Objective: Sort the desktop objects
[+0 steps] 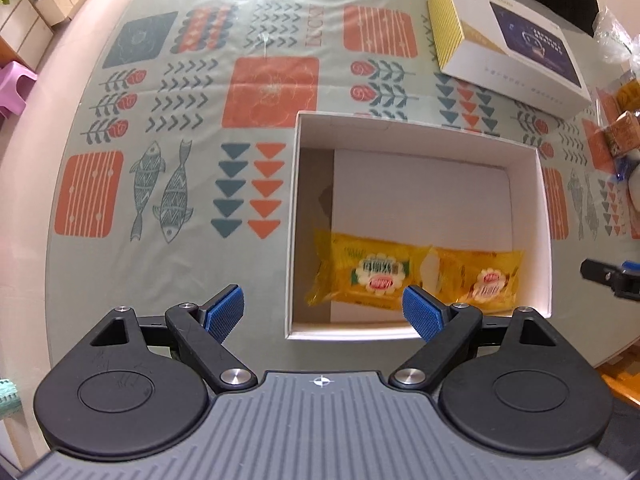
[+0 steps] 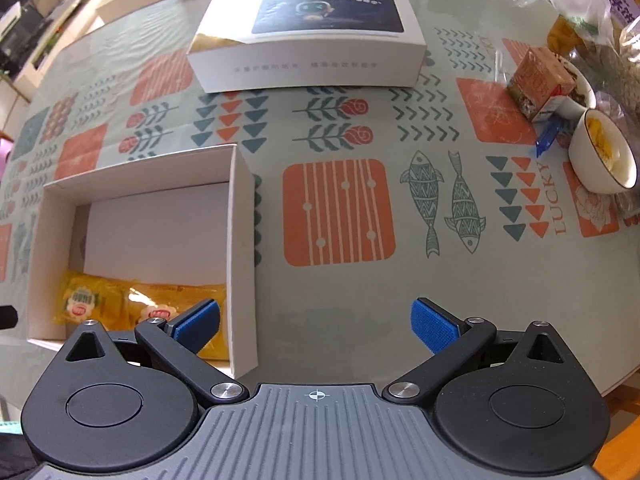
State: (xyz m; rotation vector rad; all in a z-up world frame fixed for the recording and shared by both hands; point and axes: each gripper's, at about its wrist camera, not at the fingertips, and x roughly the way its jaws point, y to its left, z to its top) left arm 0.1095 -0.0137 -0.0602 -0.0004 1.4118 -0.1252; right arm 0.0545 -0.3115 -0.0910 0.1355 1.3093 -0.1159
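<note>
Two hand-held grippers are hovering above a patterned tablecloth (image 2: 340, 212) with an open white box (image 1: 536, 216) lying between them. The left gripper (image 1: 322, 310) is hanging over the box's near left corner with its jaws released and nothing between the blue pads; the right gripper (image 2: 316, 320) is hanging just right of the box's right wall, likewise spread wide and carrying nothing. Two yellow snack packets (image 1: 372, 274) are lying side by side along the near wall of the box, the left one (image 2: 82, 300) partly overlapping the right one (image 1: 486, 280); the far part of the box floor is showing bare white. A closed printed carton (image 2: 312, 28) is sitting far behind the box. At the far right edge of the table a small brown carton (image 2: 540, 80), a blue wrapper (image 2: 550, 136), a white bowl (image 2: 604, 160) with yellow contents and some clear bags (image 2: 560, 4) are standing close together. With both grippers unloaded and two packets already boxed, the scene is fitting either a pause between placements or the close of sorting; the pictures are not settling which loose items, if any, belong in the box. Any further pick is likely calling for a reach to the far right cluster, where the items are crowding one another and a clean grasp on the thin wrapper looks difficult.
</note>
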